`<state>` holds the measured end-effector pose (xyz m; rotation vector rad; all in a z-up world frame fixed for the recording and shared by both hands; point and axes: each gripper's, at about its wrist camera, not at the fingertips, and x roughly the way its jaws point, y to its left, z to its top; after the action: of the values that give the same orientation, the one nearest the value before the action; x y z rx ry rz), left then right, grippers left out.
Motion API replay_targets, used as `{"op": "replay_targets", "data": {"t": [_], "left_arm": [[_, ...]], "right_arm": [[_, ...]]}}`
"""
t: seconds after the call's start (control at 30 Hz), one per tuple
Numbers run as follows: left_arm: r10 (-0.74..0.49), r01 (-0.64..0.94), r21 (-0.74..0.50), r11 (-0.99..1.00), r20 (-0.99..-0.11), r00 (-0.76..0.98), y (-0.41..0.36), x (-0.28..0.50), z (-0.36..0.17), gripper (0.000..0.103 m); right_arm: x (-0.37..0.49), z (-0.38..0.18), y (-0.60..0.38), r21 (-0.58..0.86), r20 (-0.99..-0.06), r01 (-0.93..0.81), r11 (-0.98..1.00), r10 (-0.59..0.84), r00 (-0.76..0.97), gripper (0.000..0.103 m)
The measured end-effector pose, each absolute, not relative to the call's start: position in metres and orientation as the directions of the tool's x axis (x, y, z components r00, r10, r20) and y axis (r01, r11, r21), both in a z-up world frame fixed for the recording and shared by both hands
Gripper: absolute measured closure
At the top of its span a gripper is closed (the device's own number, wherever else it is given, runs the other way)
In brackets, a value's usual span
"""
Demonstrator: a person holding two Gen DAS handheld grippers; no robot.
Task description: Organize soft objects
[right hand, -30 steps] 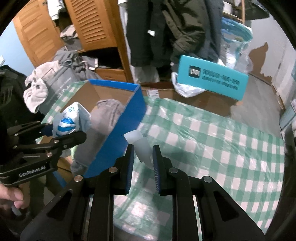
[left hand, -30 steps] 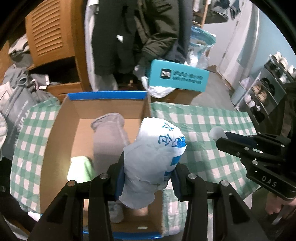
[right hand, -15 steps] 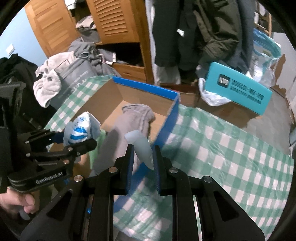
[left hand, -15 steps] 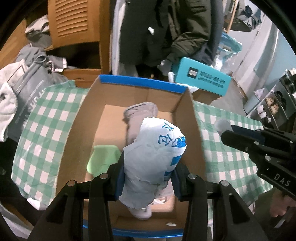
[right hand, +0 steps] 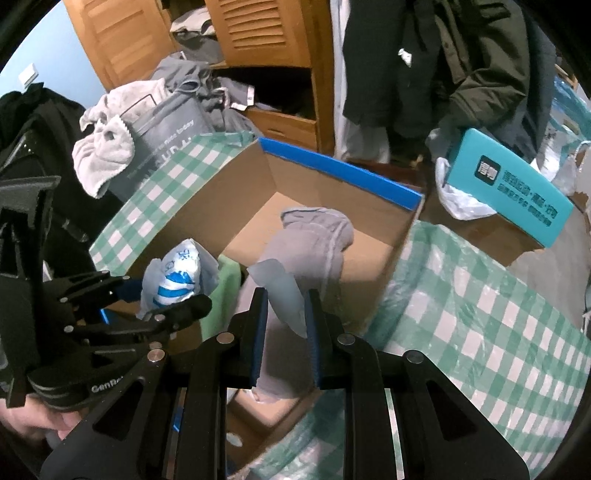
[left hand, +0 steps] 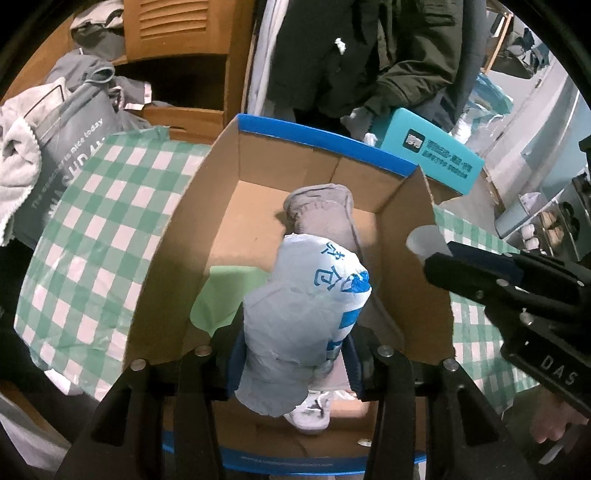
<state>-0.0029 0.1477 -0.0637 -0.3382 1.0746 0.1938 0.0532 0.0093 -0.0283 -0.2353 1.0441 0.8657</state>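
A lived-in home, most likely a bedroom or storage corner. Shown by a wooden wardrobe with louvred doors (right hand: 258, 29) and an open shelf stuffed with clothes, dark coats (left hand: 369, 55) hanging beside it, a grey tote bag (right hand: 166, 147) draped with a pale towel (right hand: 105, 147), a green-and-white checked tablecloth (left hand: 92, 229) under an open cardboard box (left hand: 177, 266), a teal carton (right hand: 517, 188) on more boxes, and a rack of shoes (left hand: 554, 229) along the pale blue wall
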Motion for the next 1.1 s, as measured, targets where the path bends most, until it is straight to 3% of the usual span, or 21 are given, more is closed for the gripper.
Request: {"op": "replay_targets", "data": {"t": [0.23, 0.3, 0.43, 0.7, 0.9, 1.1], "left_arm": [[0.018, -0.335, -0.149, 0.93, -0.894, 0.448, 0.152, -0.003, -0.068, 0.049], [0.016, -0.338, -0.151, 0.929, -0.896, 0.444, 0.153, -0.003, -0.068, 0.048], [0.023, -0.34, -0.148, 0.929, -0.892, 0.451, 0.151, -0.006, -0.06, 0.037], [0.058, -0.311, -0.122, 0.943, -0.856, 0.514, 0.142, -0.016, -0.021, 0.027], [0.071, -0.283, -0.103, 0.954, -0.837, 0.543, 0.128, -0.02, -0.002, 0.017], [0.059, -0.242, -0.093, 0.966, -0.831, 0.553, 0.113, -0.021, 0.008, 0.017]], "right_arm": [[0.056, -0.038, 0.018, 0.224, -0.845, -0.718, 0.659, 0.499, 0.194, 0.078], [0.058, -0.036, 0.017, 0.226, -0.843, -0.716, 0.661, 0.501, 0.196, 0.069], [0.059, -0.029, 0.012, 0.234, -0.83, -0.71, 0.664, 0.516, 0.209, 0.063], [0.057, -0.005, -0.006, 0.215, -0.811, -0.69, 0.691, 0.52, 0.269, 0.045], [0.051, 0.019, -0.023, 0.199, -0.788, -0.669, 0.716, 0.523, 0.324, 0.042], [0.044, 0.031, -0.04, 0.187, -0.774, -0.666, 0.722, 0.526, 0.352, 0.041]]}}
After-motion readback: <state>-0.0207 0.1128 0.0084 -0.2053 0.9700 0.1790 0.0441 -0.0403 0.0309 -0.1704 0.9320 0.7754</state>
